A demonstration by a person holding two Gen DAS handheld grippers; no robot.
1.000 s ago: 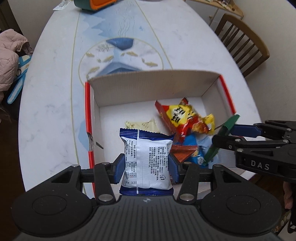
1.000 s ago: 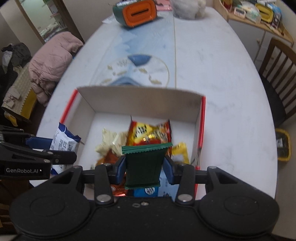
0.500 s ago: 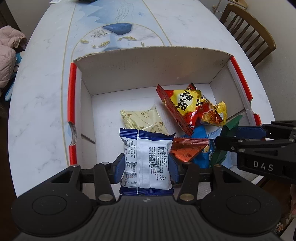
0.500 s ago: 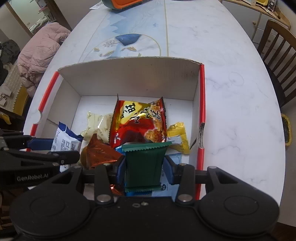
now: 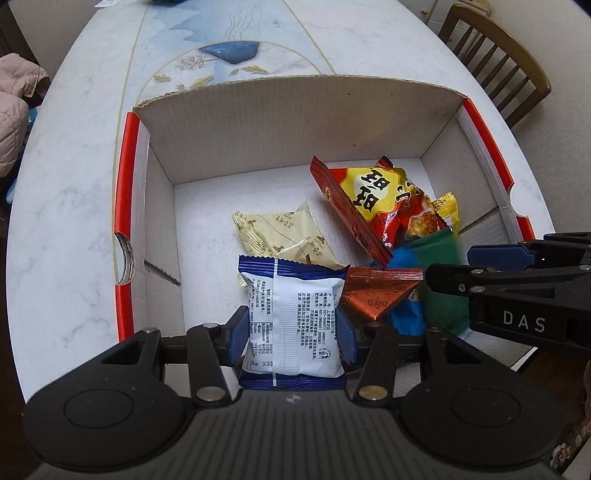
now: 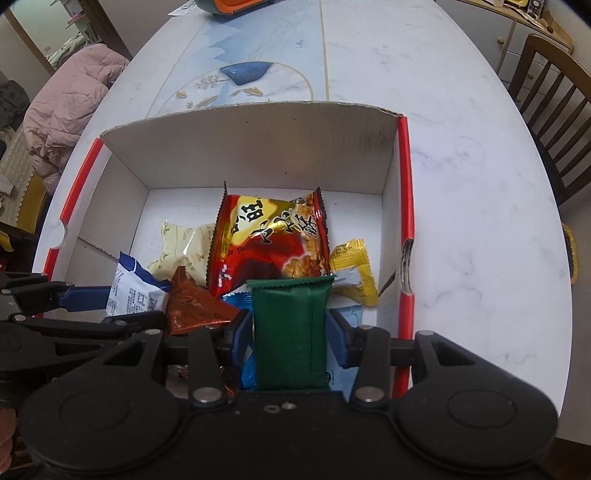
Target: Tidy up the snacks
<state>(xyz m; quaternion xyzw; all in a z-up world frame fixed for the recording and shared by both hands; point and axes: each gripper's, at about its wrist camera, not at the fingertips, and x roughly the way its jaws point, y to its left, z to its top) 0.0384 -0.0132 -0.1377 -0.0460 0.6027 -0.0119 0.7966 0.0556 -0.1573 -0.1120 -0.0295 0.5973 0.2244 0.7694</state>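
A white cardboard box point(image 5: 295, 110) with red rims sits on the table. Inside lie a red and yellow snack bag point(image 5: 376, 199), a cream packet point(image 5: 284, 236), a brown triangular Oreo packet point(image 5: 376, 291), a blue packet point(image 5: 404, 258) and a small yellow packet point(image 5: 447, 206). My left gripper point(image 5: 291, 332) is shut on a white and blue packet point(image 5: 295, 295), low over the box's near left part. My right gripper point(image 6: 290, 332) is shut on a dark green packet point(image 6: 291, 314) over the near right part, above the blue packet. Each gripper shows at the edge of the other's view.
The box stands on a white marble-look table point(image 5: 74, 184) with a blue painted pattern. A wooden chair point(image 5: 495, 51) stands at the right. A pink jacket point(image 6: 70, 107) lies off the table's left side. An orange and green object point(image 6: 236, 5) sits at the far end.
Both grippers have sunk toward the box, each with its packet still in it. The box now fills much more of both views.
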